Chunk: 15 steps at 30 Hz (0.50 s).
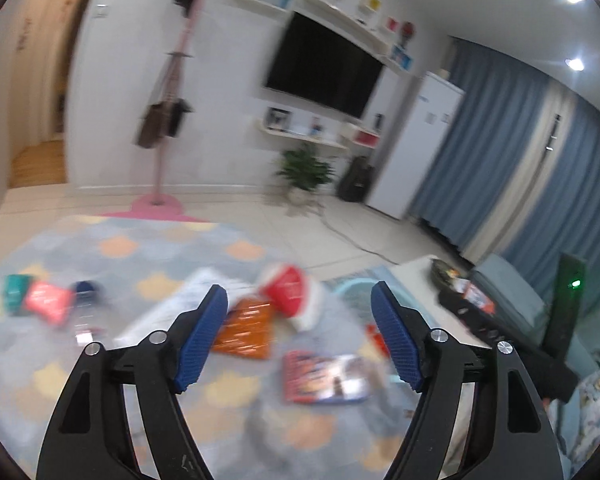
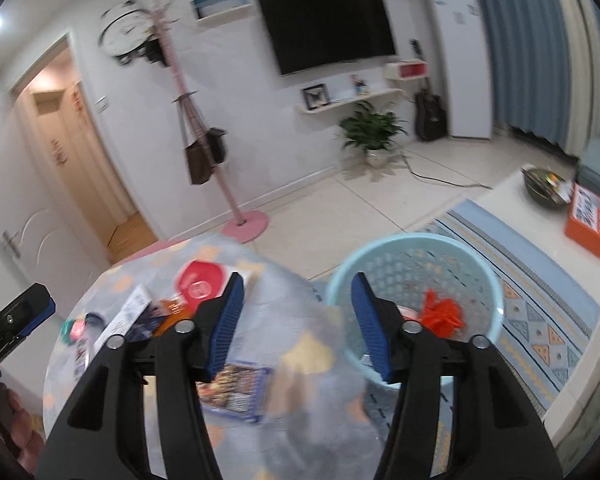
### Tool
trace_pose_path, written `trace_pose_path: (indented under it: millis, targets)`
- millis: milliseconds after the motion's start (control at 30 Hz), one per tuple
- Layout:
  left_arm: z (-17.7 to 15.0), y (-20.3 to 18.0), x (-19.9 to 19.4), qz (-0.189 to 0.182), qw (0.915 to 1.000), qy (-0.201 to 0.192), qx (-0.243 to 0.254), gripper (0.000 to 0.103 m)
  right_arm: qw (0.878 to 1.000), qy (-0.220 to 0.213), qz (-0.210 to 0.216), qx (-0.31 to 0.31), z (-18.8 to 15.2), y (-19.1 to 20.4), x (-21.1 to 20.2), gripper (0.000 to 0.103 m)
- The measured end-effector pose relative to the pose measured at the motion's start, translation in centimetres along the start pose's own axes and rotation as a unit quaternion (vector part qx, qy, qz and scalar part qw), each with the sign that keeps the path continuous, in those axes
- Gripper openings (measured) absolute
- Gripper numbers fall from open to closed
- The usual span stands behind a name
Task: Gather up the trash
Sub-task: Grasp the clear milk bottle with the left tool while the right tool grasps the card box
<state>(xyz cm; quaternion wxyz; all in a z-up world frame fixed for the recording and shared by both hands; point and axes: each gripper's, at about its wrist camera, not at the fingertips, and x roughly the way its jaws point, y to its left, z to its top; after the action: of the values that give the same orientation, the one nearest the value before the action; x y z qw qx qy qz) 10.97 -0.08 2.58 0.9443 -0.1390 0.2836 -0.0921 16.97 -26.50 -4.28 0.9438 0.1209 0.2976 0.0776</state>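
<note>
Grippers (image 1: pixel 298 334) (image 2: pixel 298 326) level, fingers (image 1: pixel 204 336) spread

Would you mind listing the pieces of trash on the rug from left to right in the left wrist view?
Teal packet → pink-red wrapper → clear plastic bottle with dark blue cap → orange snack bag → red and white plastic bag → flat blue-edged printed snack packet.

Wrappers (image 1: pixel 246 330) on the rug (image 1: pixel 140 248) — motion-blurred, labels unreadable.
</note>
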Motion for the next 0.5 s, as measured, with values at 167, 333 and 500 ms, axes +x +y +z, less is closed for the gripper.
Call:
trace_pose_path:
  millis: [167, 333, 500]
  targets:
    - [-1.5, 6.1, -1.9, 0.061, 0.9976, 0.017, -0.028, 0.077, 0.999, 0.025, 0.018, -0.043, -1.8, 4.0, 1.5, 0.073]
    - [-3.3, 11.1, -1.3, 0.082, 0.9921, 0.057, -0.076, 0.08, 0.994, 0.085, 0.041, -0.05, -3.5, 5.3, 5.6, 0.076]
    - [-5.3, 12.5, 0.8, 0.086, 0.9886, 0.094, -0.08, 0.08, 0.987, 0.147, 0.062, -0.034, -4.6, 4.5, 10.1, 0.075]
